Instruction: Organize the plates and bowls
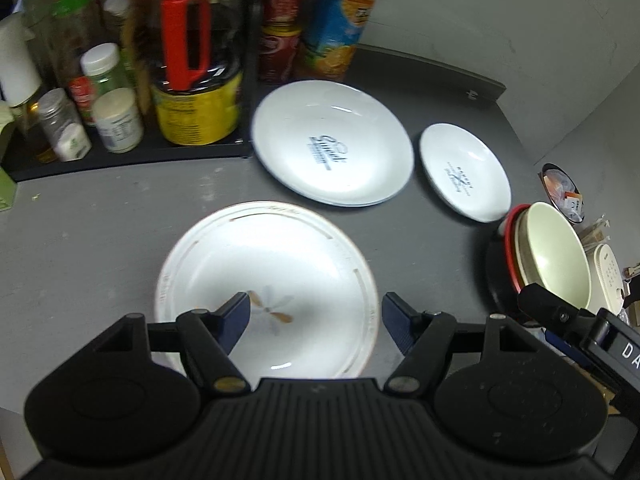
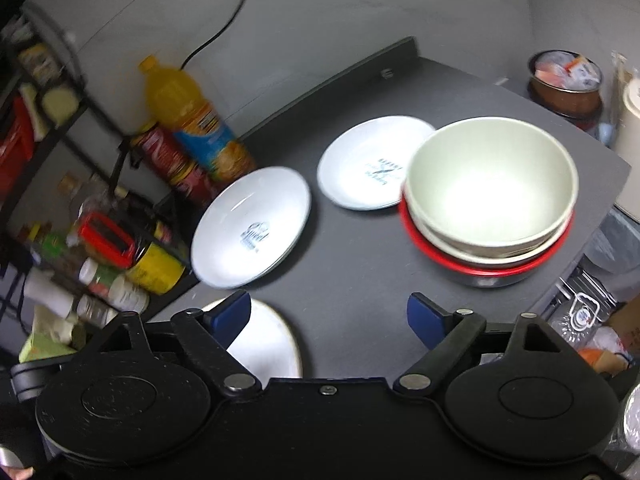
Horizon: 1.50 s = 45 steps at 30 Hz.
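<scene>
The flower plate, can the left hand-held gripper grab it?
Probably yes. The left hand-held gripper is open right over the flower plate, nothing lies between them, and the plate's right rim sits between the jaws.

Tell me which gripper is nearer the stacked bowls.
Right. The right gripper, jaws open and empty, hangs just short of the stacked bowls. The left gripper is over the flower-patterned plate, with the bowls off to its right.

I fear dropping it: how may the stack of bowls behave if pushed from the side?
The stack of bowls looks rigid. The cream top bowl sits slightly off-centre, so it might shift. The glossy surfaces probably slide easily.
</scene>
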Each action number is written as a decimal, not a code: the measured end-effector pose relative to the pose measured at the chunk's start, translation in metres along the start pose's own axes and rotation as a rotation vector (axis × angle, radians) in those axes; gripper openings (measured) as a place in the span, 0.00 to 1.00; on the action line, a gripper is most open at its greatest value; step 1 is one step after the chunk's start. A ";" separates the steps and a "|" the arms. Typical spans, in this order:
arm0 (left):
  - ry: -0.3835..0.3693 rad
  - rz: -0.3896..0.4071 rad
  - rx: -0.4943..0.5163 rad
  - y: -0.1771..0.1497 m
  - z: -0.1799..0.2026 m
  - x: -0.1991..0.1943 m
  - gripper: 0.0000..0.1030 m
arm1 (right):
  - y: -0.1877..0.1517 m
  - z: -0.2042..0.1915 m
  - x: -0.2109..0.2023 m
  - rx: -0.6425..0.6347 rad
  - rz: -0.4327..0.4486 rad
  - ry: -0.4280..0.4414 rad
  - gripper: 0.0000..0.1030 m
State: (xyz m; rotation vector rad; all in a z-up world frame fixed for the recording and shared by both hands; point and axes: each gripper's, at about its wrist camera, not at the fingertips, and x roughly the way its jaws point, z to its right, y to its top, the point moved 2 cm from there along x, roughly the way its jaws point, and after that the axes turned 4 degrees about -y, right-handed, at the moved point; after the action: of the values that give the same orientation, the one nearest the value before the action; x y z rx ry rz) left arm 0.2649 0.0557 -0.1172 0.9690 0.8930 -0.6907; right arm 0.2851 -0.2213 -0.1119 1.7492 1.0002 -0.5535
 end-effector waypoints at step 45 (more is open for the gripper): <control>0.014 0.038 -0.048 0.001 -0.062 -0.017 0.69 | 0.002 -0.057 0.039 -0.395 -0.098 0.020 0.95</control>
State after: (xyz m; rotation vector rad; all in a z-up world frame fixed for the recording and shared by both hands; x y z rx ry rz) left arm 0.2375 0.1135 -0.1190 0.9461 0.8978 -0.6285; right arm 0.3039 -0.1554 -0.1178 1.3632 1.1287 -0.3687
